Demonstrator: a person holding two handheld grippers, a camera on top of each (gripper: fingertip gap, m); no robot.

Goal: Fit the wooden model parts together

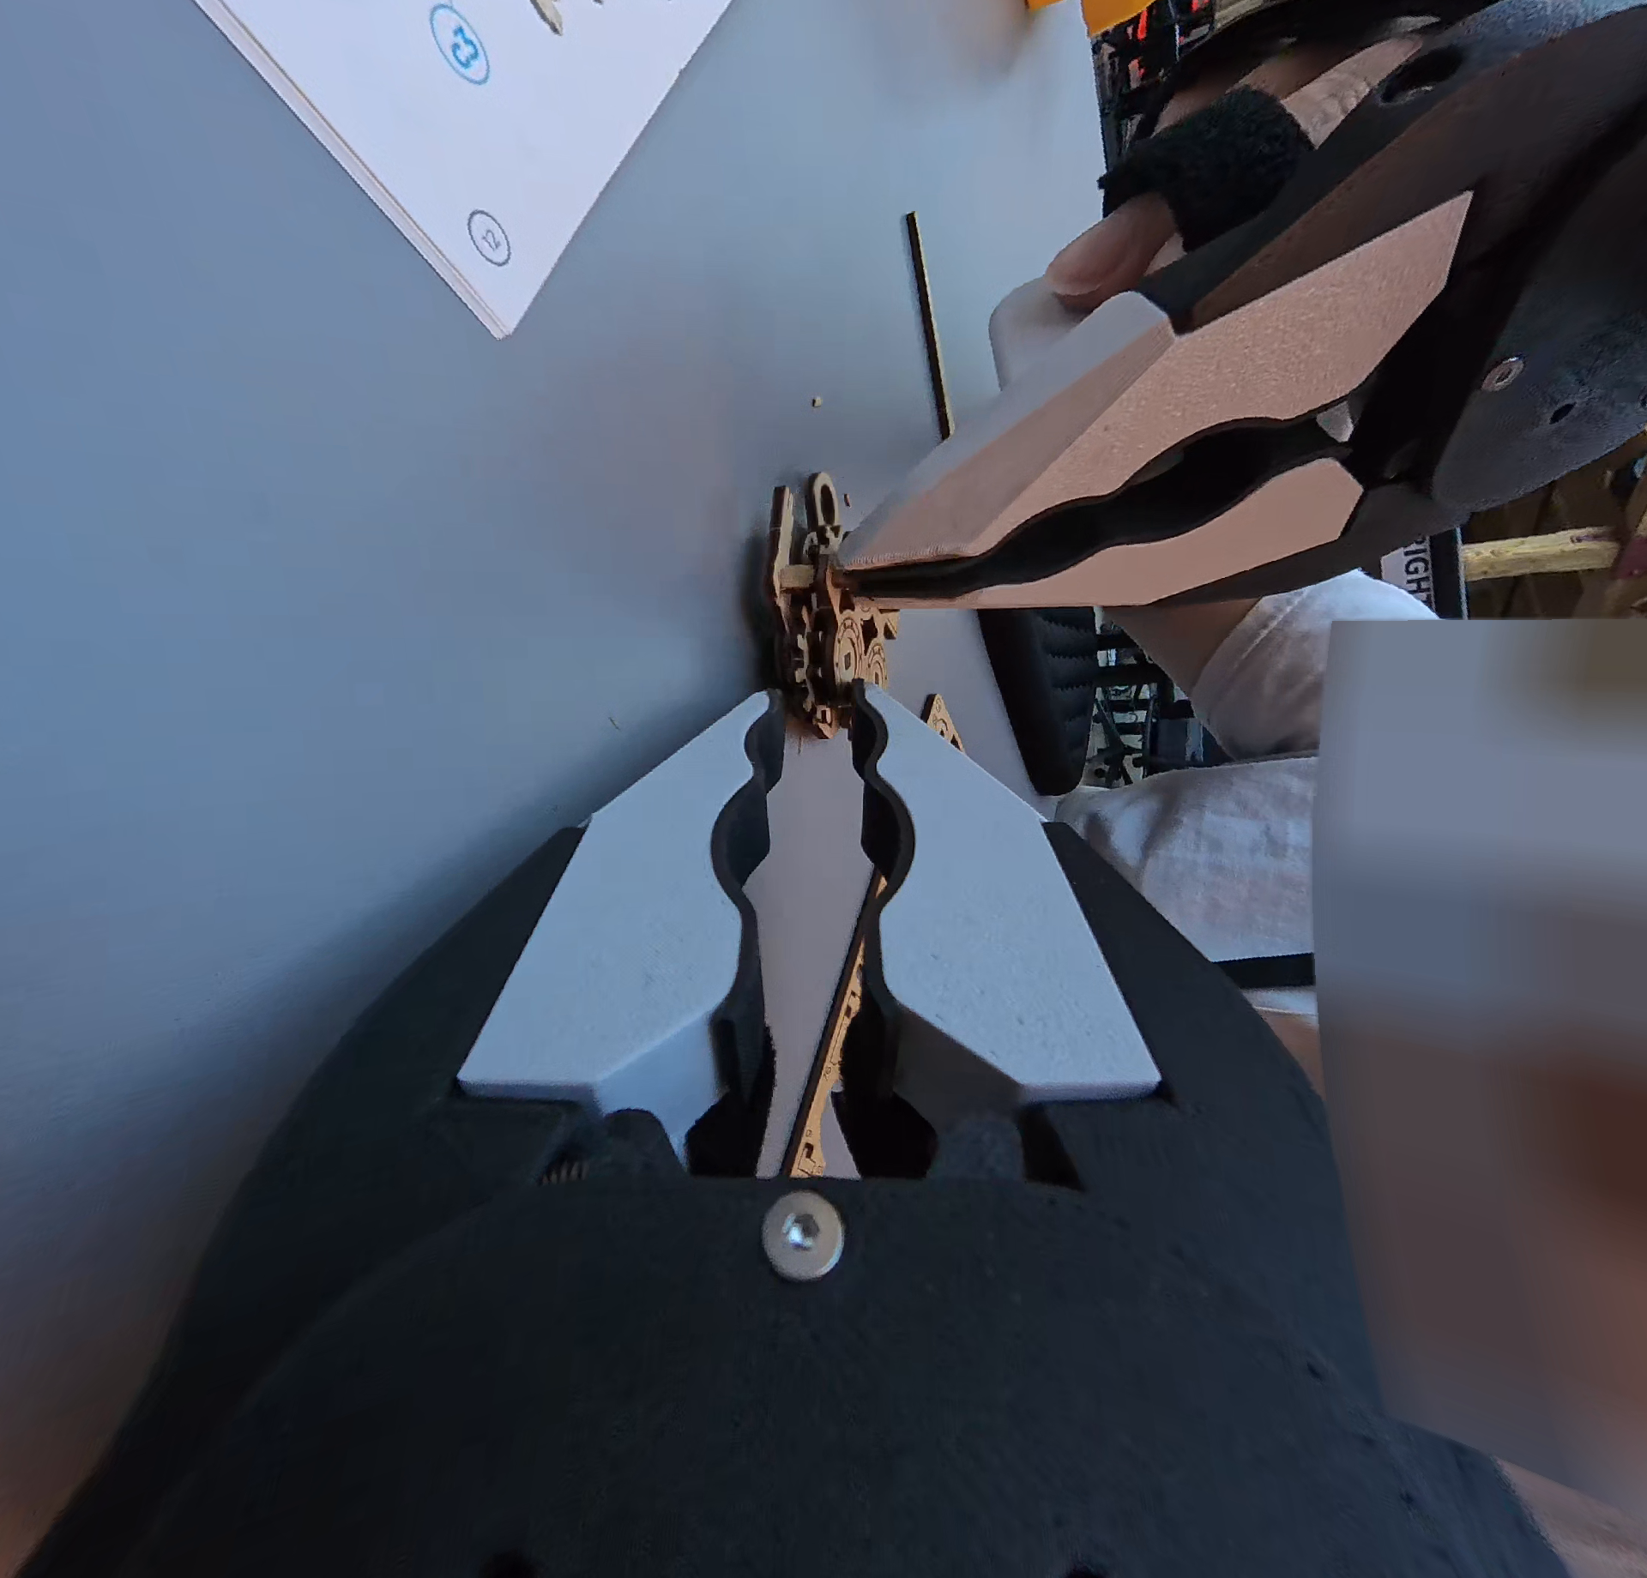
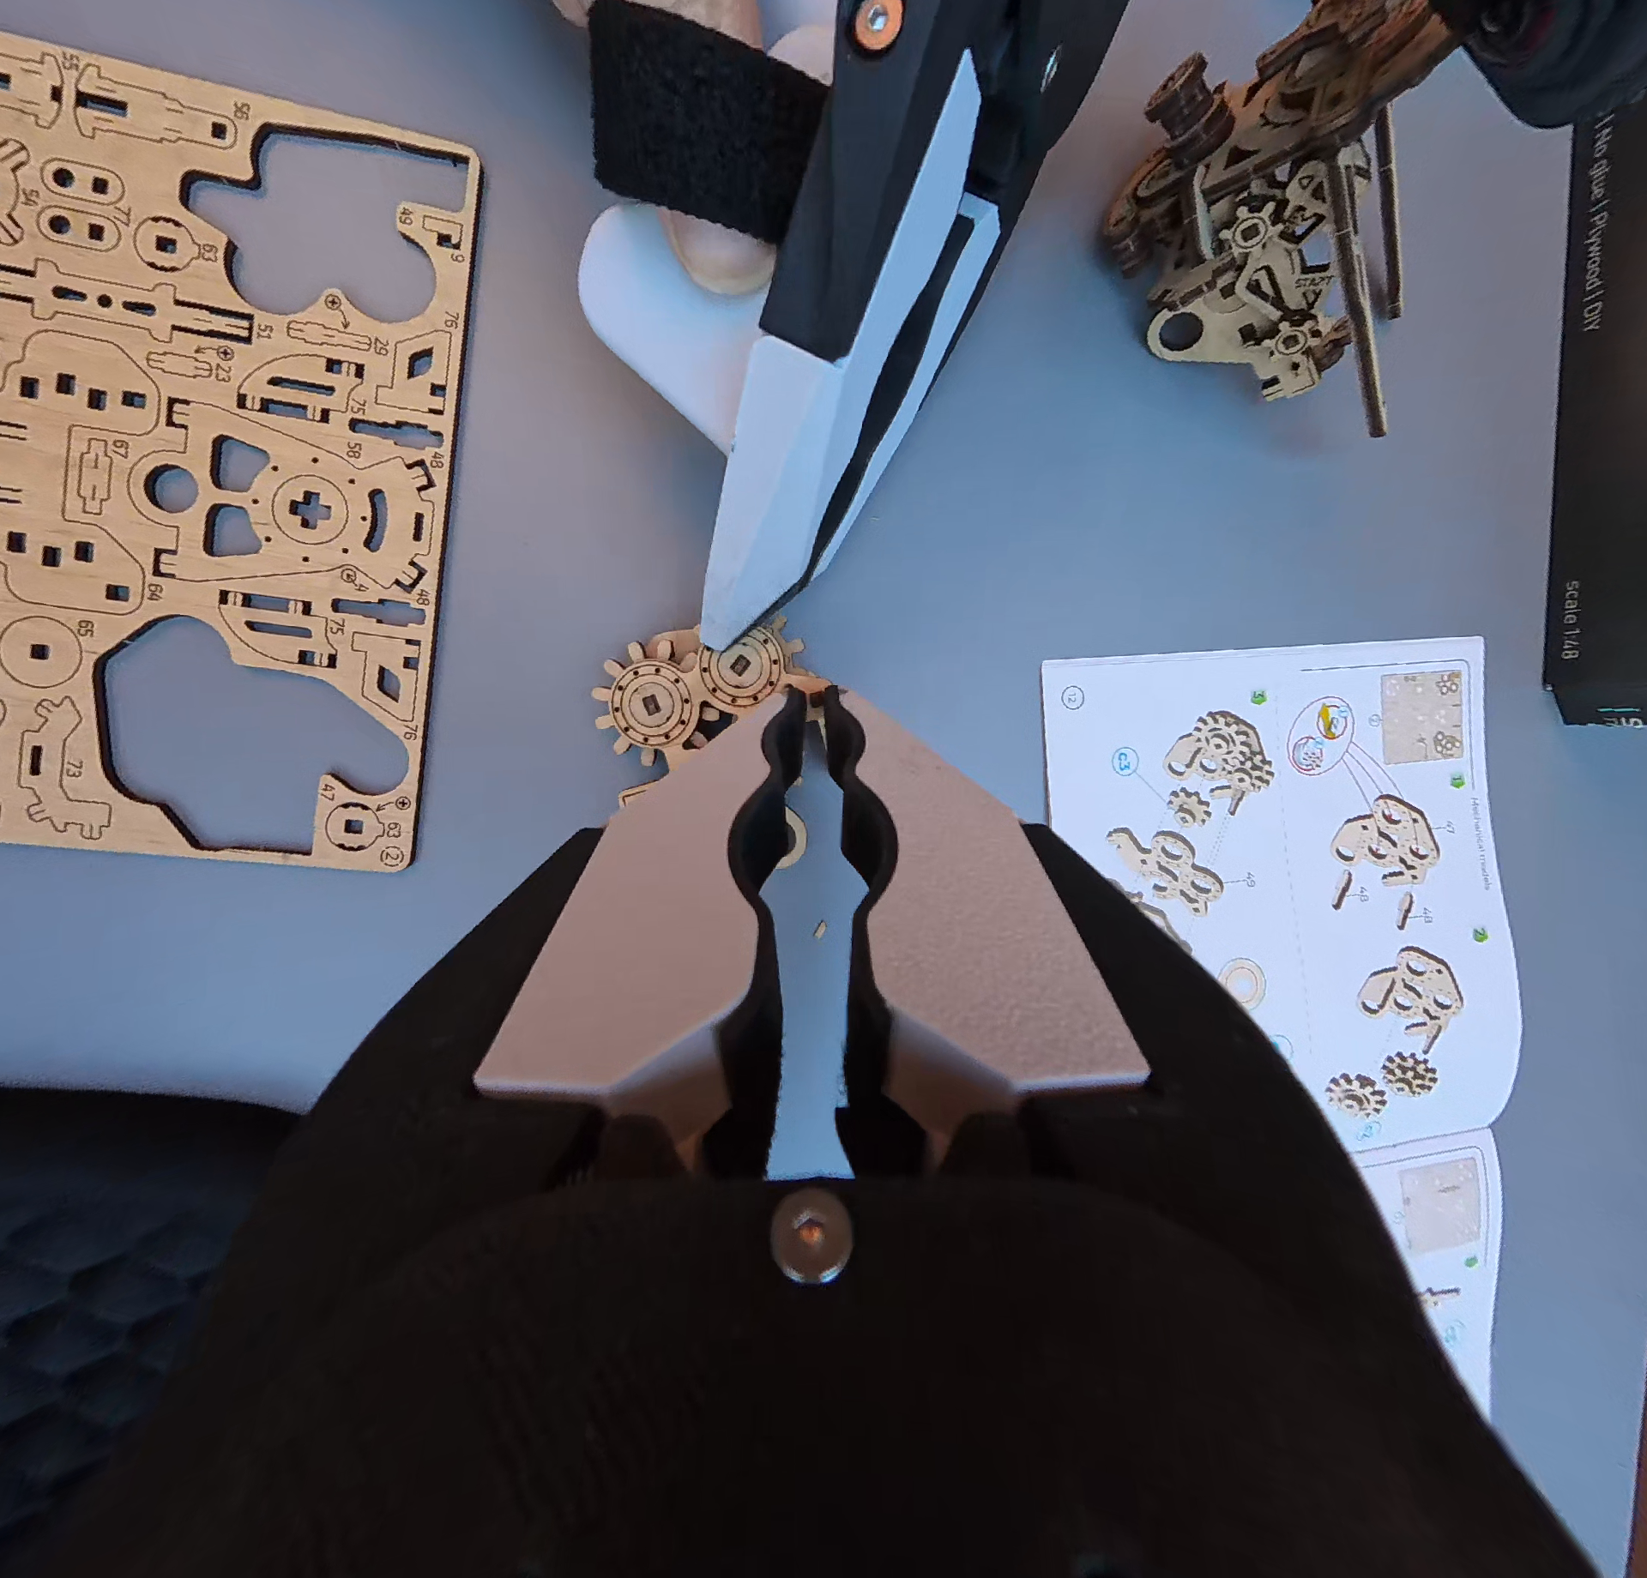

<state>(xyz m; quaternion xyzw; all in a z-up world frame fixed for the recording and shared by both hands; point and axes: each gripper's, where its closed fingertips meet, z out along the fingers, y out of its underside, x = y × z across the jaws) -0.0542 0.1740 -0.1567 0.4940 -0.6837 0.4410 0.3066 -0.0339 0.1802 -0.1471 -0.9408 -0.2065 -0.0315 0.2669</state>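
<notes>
Both grippers grip pale wooden gear assembly (image 2: 691,689): left gripper (image 1: 815,705) on its edge, right gripper (image 2: 809,699) nearly closed on peg. Printed booklet (image 2: 1283,876), numbered sheet (image 2: 223,430) nearby.

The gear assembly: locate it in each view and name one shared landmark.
Left wrist view: gear assembly at centre, seen edge-on, pinched by the left gripper, the right gripper nipping its peg.
Right wrist view: centre, gears face-on, between both grippers' tips.
Shared landmark: the instruction booklet.
</notes>
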